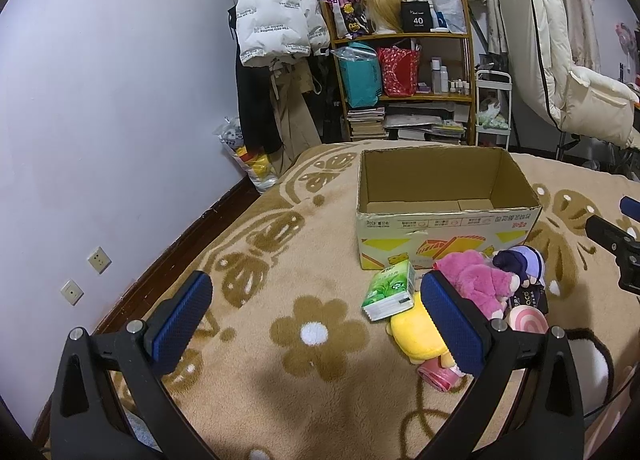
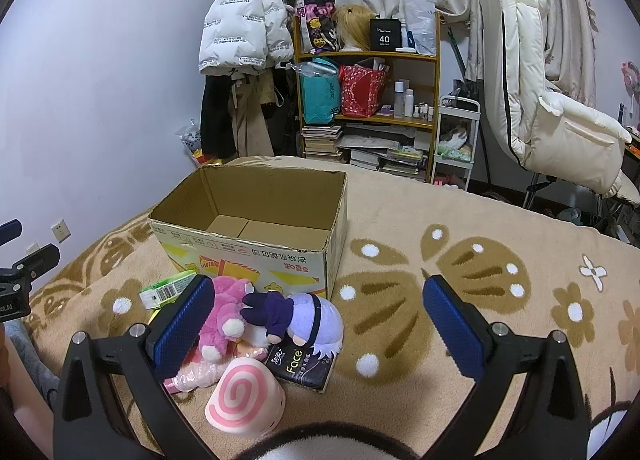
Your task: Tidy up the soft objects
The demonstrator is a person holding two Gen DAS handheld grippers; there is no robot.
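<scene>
An open cardboard box [image 1: 444,220] [image 2: 256,256] stands on a tan flowered blanket [image 1: 280,300], with nothing inside it. In front of it lies a heap: a pink plush [image 1: 476,280] [image 2: 226,300], a purple-haired doll [image 1: 520,260] [image 2: 304,314], a yellow plush [image 1: 416,330], a green tissue pack [image 1: 390,290] [image 2: 170,288], a black Face tissue pack [image 2: 302,364] and a pink swirl plush [image 2: 244,396] [image 1: 526,320]. My left gripper [image 1: 316,318] is open, left of the heap. My right gripper [image 2: 320,324] is open over the purple doll.
Behind the bed stand a wooden shelf [image 1: 404,72] full of bags and books, coats on a rack [image 1: 272,20] and a cream recliner [image 2: 552,116]. The wall [image 1: 100,120] runs along the left. The blanket [image 2: 480,280] right of the box is bare.
</scene>
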